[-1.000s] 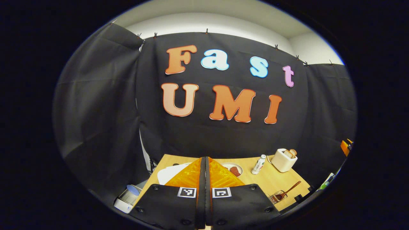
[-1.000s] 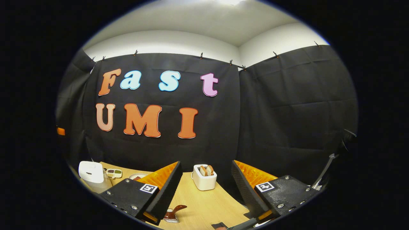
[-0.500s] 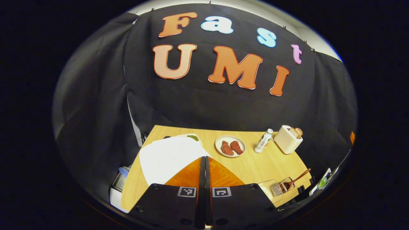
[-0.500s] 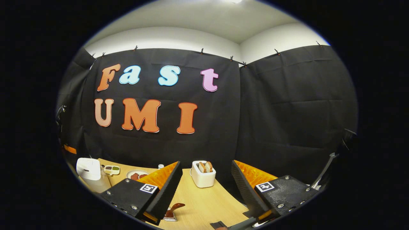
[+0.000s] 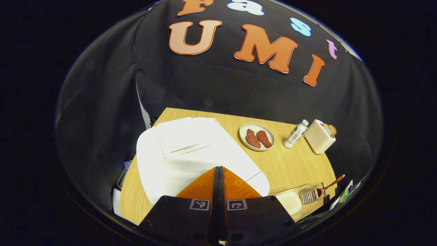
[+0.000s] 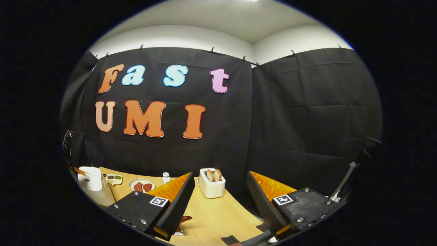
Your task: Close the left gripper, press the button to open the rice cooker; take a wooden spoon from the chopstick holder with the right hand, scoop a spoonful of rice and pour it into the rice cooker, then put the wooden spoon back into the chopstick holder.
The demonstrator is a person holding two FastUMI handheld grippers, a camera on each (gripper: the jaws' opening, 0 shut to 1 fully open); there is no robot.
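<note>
The white rice cooker [image 5: 191,150] stands with its lid down at the table's left, just beyond and below my left gripper [image 5: 218,169], whose fingers are pressed together with nothing between them. A wooden spoon [image 5: 330,185] leans in the wire chopstick holder [image 5: 310,195] at the near right, next to a clear container of rice [image 5: 288,202]. My right gripper [image 6: 220,181] hangs open and empty above the table. The spoon's brown end [image 6: 185,219] peeks out behind its left finger. The rice cooker [image 6: 89,177] sits far left in the right gripper view.
A plate with two pieces of meat [image 5: 256,136], a small bottle [image 5: 295,134] and a white toaster with bread [image 5: 319,136] line the table's back. A small compartment tray [image 6: 113,178] lies behind the cooker. Bare wood [image 6: 218,215] lies between the right fingers.
The left gripper has tipped downward and come closer over the rice cooker, which now looms much larger. The right gripper has only drifted slightly and stayed open.
</note>
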